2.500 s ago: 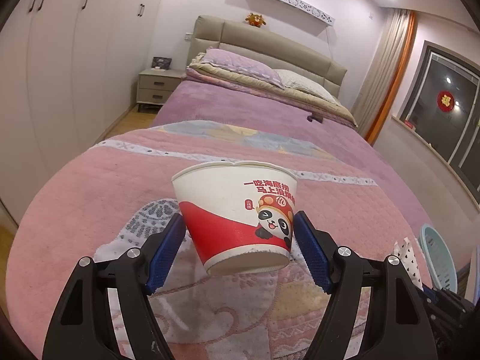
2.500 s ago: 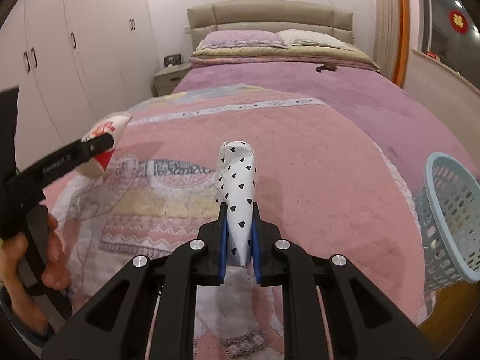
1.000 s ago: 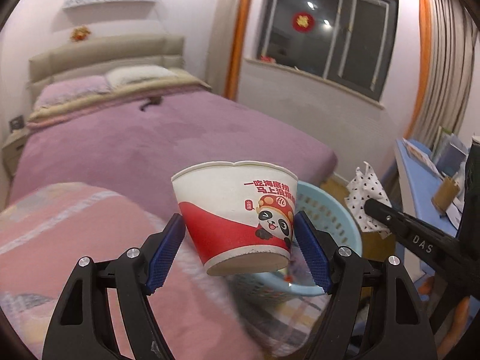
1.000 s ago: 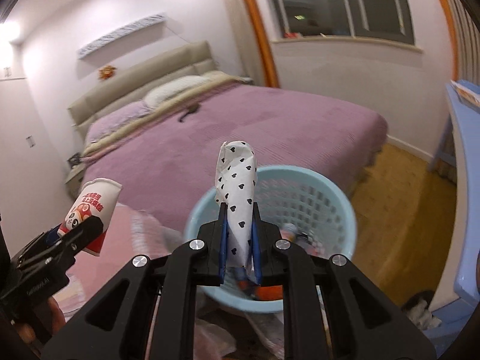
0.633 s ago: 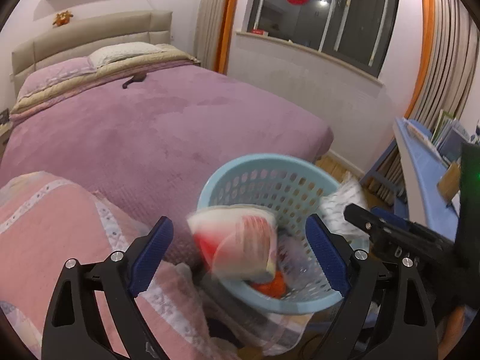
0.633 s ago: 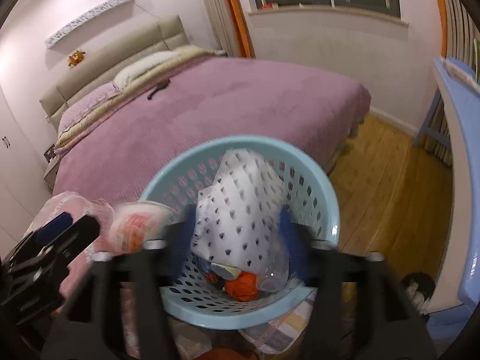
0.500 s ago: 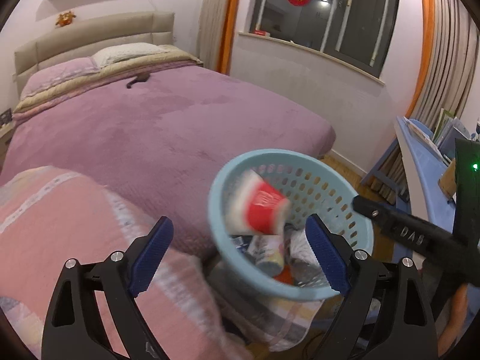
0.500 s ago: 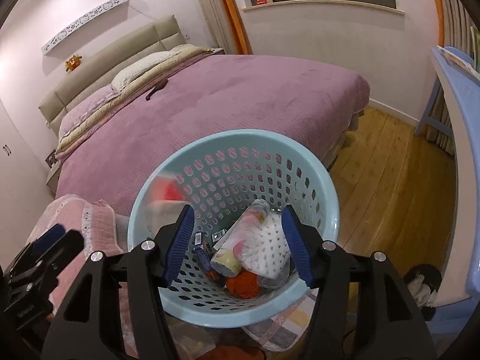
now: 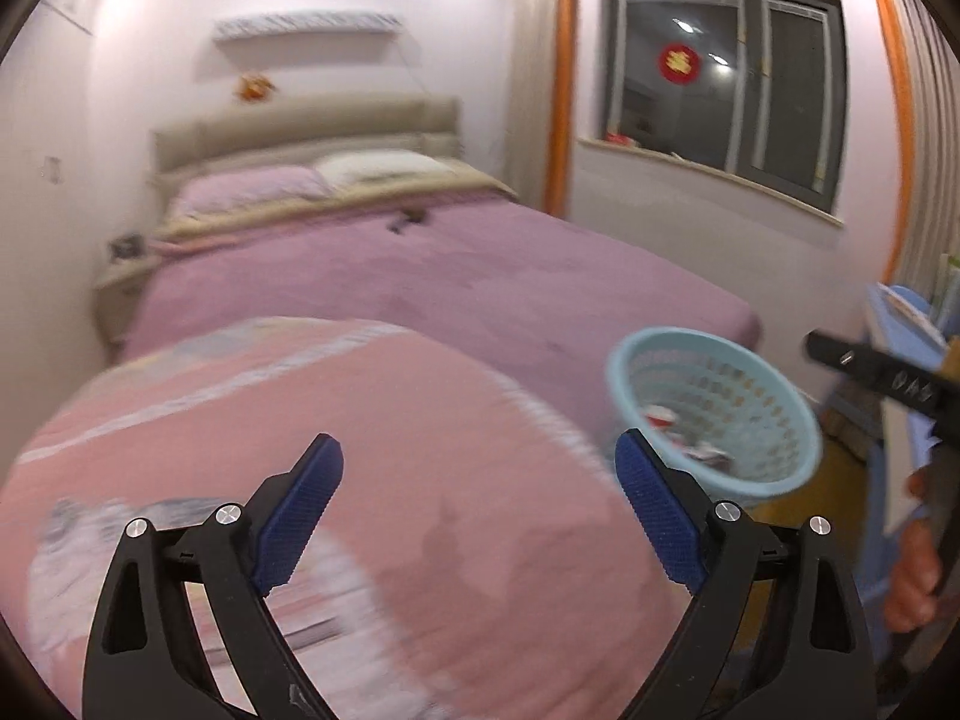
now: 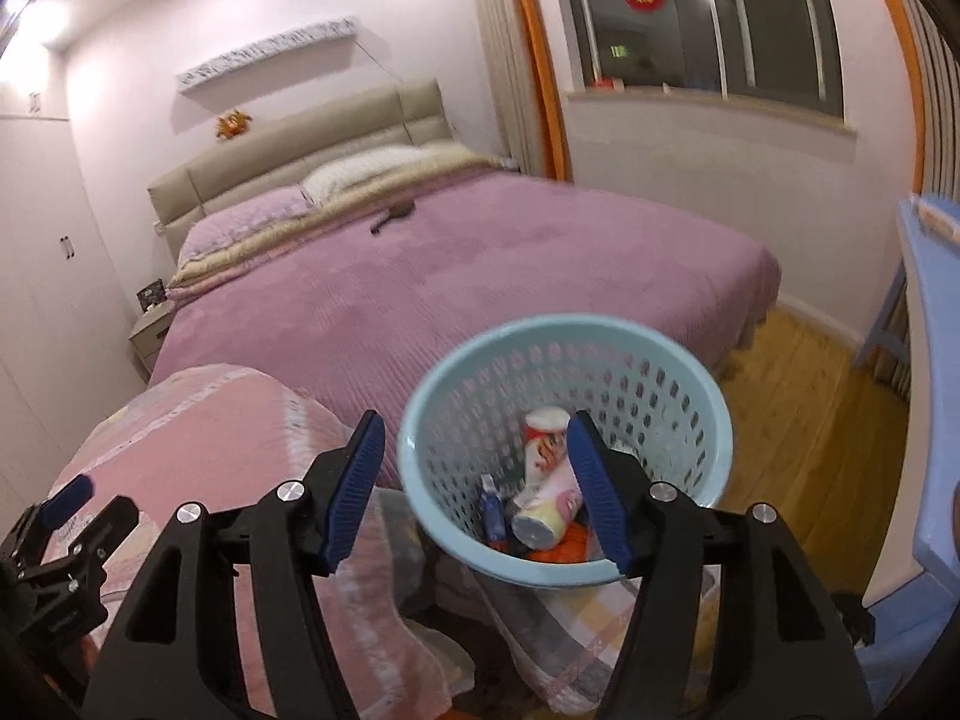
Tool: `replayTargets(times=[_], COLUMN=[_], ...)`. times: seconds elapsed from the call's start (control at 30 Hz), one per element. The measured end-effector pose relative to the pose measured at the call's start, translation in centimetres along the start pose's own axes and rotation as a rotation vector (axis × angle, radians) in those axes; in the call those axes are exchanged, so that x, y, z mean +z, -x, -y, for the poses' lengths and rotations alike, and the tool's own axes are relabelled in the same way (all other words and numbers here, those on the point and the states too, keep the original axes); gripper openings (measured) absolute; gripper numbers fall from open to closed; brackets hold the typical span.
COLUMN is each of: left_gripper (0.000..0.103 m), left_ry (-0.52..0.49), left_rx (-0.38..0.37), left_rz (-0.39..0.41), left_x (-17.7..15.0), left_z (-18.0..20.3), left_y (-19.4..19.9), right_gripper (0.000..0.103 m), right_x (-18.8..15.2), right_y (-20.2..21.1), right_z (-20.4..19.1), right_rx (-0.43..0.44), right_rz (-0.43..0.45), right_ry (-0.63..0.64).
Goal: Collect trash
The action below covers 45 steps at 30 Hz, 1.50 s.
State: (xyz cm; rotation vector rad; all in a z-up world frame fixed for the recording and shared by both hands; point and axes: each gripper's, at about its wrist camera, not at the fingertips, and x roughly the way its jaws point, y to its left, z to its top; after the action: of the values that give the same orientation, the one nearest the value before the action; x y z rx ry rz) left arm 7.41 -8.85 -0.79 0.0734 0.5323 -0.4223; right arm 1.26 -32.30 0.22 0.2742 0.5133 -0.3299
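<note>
A light blue perforated basket [image 10: 564, 336] stands at the foot of the bed, also seen in the left wrist view as the basket [image 9: 714, 414] at the right. Several pieces of trash lie in it, among them a white and red container [image 10: 543, 480] and a small blue bottle [image 10: 492, 507]. My right gripper [image 10: 474, 420] hovers over the basket's near rim, its jaws opening with nothing held. My left gripper [image 9: 477, 444] is over the pink quilt [image 9: 300, 408], left of the basket, jaws opening and empty.
A purple bed [image 10: 480, 252] fills the middle of the room. A blue desk [image 10: 936, 360] stands at the right, with wooden floor [image 10: 798, 372] between it and the bed. A checked cloth [image 10: 570, 618] lies under the basket. A hand [image 9: 912, 570] holds the right gripper's handle.
Both grippers opened; the panda cup and the dotted paper fell into the basket. The left gripper then swung left, away from the basket, over the quilt.
</note>
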Motion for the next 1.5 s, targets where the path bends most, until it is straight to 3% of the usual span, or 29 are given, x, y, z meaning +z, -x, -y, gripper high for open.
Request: replayTargets(times=[0.2,0.37,0.83,1.5], left_gripper=[0.092,0.093,0.095,0.096], left_ry=[0.013,0.045,0.107,0.128], left_rx=[0.178,0.223,0.220,0.218], left_rz=[0.136,0.208,0.177,0.156], left_x=[-2.4,-3.3,-4.2,-4.1], left_z=[-2.0,-2.9,-5.0,-5.3], left_y=[3.4,4.3,3.8,3.5], right_gripper=[0.072,0.073,0.073,0.075], right_x=[-1.9,-3.2,-5.1,-5.5], right_y=[4.3,5.2,2.9,1.7], right_z=[-4.6,-7.8,-10.5,-10.1], right_rx=[-0.015,-0.018,-0.016,0.011], right_rz=[0.190,0.233,0.198,0.160], right_ry=[0.071,0.141,0.180,0.172])
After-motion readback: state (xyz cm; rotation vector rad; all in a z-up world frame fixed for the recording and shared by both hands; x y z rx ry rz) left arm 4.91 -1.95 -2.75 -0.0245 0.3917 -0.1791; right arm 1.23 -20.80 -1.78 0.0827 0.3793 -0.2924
